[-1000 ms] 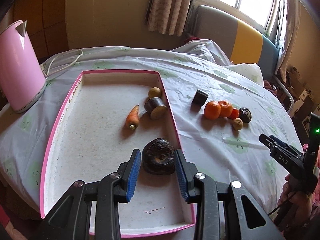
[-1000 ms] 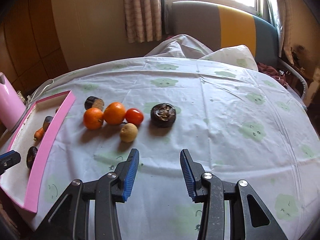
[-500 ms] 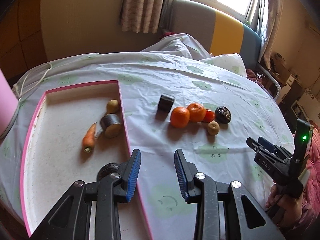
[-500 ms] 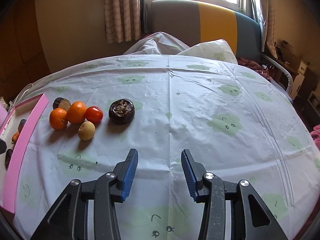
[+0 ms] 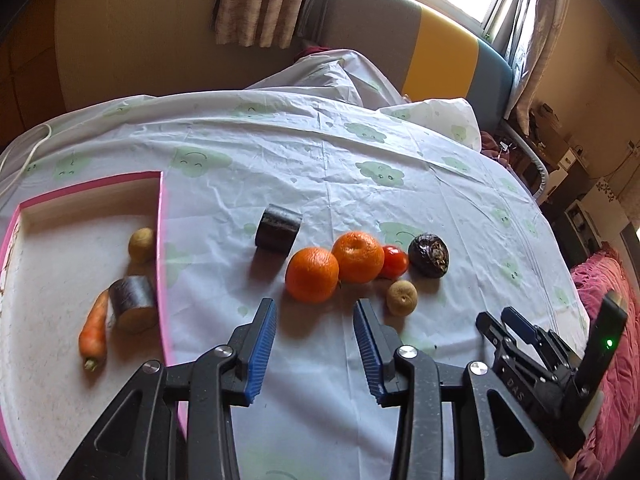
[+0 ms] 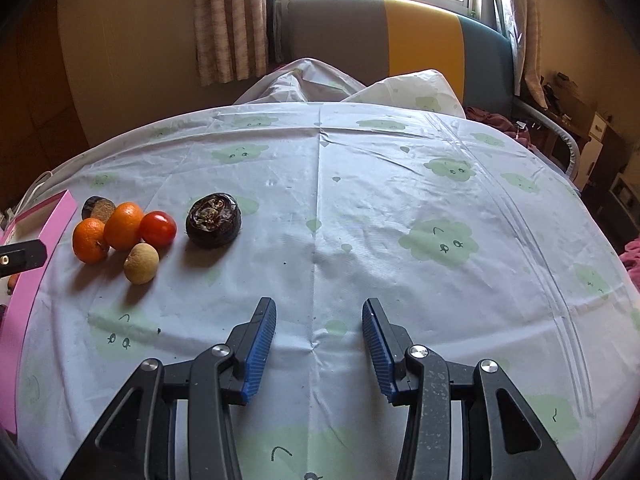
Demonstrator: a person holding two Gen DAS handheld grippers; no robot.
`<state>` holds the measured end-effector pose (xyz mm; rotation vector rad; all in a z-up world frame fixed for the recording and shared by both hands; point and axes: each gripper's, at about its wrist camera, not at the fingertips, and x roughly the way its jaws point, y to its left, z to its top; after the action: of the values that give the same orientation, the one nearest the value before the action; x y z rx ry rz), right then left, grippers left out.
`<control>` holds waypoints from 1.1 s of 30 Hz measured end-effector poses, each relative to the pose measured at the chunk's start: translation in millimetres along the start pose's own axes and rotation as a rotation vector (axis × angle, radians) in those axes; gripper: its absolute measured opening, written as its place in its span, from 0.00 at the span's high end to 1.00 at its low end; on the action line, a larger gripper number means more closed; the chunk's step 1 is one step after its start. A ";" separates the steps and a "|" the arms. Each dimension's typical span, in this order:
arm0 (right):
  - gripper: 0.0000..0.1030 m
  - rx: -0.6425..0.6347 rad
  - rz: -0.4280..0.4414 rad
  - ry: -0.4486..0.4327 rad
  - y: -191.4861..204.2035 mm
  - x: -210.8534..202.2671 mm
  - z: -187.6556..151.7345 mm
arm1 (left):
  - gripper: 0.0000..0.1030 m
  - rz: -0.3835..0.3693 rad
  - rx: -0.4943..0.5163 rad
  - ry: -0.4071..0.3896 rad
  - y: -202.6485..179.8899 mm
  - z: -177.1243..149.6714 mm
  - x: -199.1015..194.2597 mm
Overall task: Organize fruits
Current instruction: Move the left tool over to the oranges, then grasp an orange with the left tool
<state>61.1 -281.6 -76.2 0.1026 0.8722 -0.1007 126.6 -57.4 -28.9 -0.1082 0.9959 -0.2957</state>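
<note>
Left to right, I start at the pink-rimmed tray point(image 5: 162, 240) on the left side of the table. It holds a carrot point(image 5: 94, 330), a dark cut cylinder piece point(image 5: 132, 308) touching the carrot, and a small yellowish fruit point(image 5: 141, 244) near the tray's right wall. I judge the tray to be the collection point, so these items count as sorted.

On the tablecloth point(image 5: 320, 168) just right of the tray lies a second dark cylinder piece point(image 5: 277, 229). Next comes the unsorted cluster: two oranges point(image 5: 312, 275) touching each other, a tomato point(image 5: 395, 261) against the farther orange, a small tan fruit point(image 5: 401, 297) in front, and a dark wrinkled fruit point(image 5: 429, 254) at the right end.

My left gripper point(image 5: 316, 346) points down at the nearer orange. Its jaws are opening, with nothing between them; I judge this prepares a grasp on that orange.

My right gripper point(image 6: 319, 344) hangs over bare cloth, well apart from the cluster, jaws spread and empty, presumably kept clear of the left gripper's path.
</note>
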 end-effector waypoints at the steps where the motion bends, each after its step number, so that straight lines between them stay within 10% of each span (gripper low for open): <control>1: 0.55 0.001 0.002 -0.001 -0.2 0.2 -0.2 | 0.61 -0.002 0.006 0.001 -1.5 2.8 3.7; 33: 0.42 0.003 0.054 0.001 -0.8 4.1 -1.2 | 0.63 -0.043 -0.085 -0.011 14.4 -1.4 25.0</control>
<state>62.7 -282.5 -80.2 0.1285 0.8695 -0.0514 141.0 -50.9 -53.1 -0.2083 0.9967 -0.2917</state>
